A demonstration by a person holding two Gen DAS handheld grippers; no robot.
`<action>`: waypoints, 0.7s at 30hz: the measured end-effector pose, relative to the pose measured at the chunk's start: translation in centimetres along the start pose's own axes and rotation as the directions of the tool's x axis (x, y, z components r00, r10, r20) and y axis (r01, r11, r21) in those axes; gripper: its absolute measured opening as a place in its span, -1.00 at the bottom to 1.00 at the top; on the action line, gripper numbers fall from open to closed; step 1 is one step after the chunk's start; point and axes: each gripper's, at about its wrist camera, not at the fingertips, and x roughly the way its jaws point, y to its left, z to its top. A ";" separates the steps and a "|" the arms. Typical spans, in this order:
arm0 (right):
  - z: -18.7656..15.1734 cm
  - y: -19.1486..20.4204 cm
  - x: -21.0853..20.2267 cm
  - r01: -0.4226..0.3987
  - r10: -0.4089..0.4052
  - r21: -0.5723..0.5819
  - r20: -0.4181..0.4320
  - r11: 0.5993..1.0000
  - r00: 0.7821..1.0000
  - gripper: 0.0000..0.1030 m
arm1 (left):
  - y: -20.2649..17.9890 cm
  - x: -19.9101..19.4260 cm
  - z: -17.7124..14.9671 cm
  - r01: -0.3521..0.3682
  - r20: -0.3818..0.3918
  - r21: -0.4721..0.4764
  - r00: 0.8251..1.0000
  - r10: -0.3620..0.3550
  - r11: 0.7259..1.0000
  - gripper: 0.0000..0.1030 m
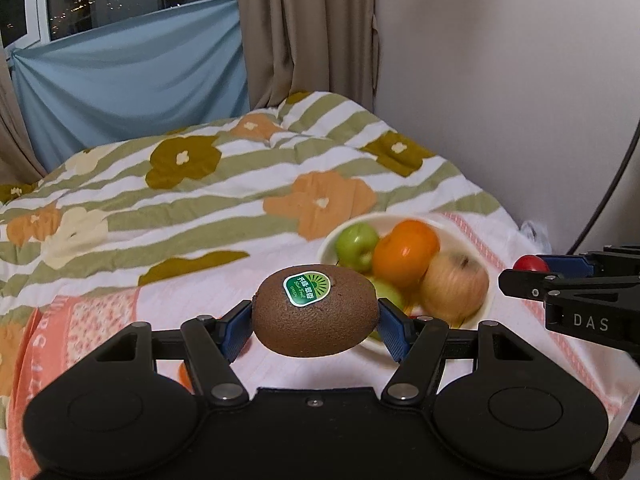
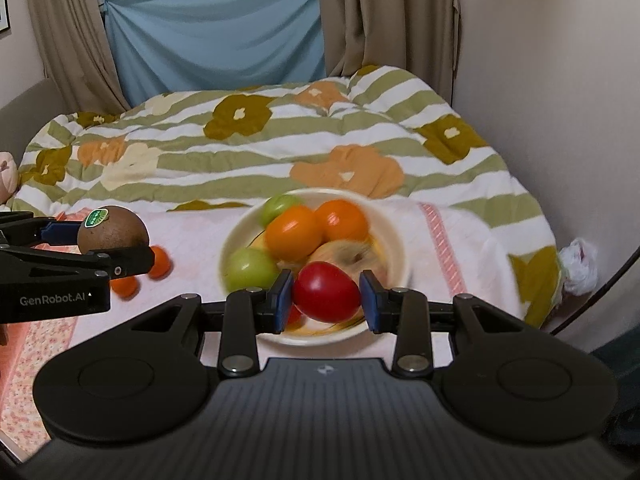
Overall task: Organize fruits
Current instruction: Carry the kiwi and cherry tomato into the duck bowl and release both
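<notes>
Already the bowl [image 2: 240,236] holds a fair heap: two green apples [image 2: 250,268], two orange fruits [image 2: 296,232] and a pale yellowish apple [image 2: 348,256], all lying just ahead of and below the right gripper [image 2: 326,298]. That gripper is clamped on a red fruit [image 2: 326,292] (a tomato or small red apple, I cannot tell which), its blue pads pressing on both sides, and the fruit hangs over the near rim of the bowl.

Off to its left, the left gripper [image 1: 316,320] has its jaws about half spread and closed around a brown kiwi [image 1: 316,310] with a green sticker on top; the kiwi is off the bedding, with the bowl ahead and to the right of it.

Judging by this, the task is well past halfway. Both carried fruits have yet to go into the bowl, and two small orange fruits [image 2: 160,262] lie on the pink towel [image 2: 440,240], below the left gripper's fingers, waiting their turn. Room in the bowl looks tight, so late arrivals may roll off.
</notes>
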 end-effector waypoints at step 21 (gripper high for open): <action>3.6 -8.1 7.7 -0.117 0.115 -0.104 -0.033 0.988 0.993 -0.02 | -2.9 10.1 4.1 -0.130 -0.056 -0.099 0.991 0.125 0.987 0.36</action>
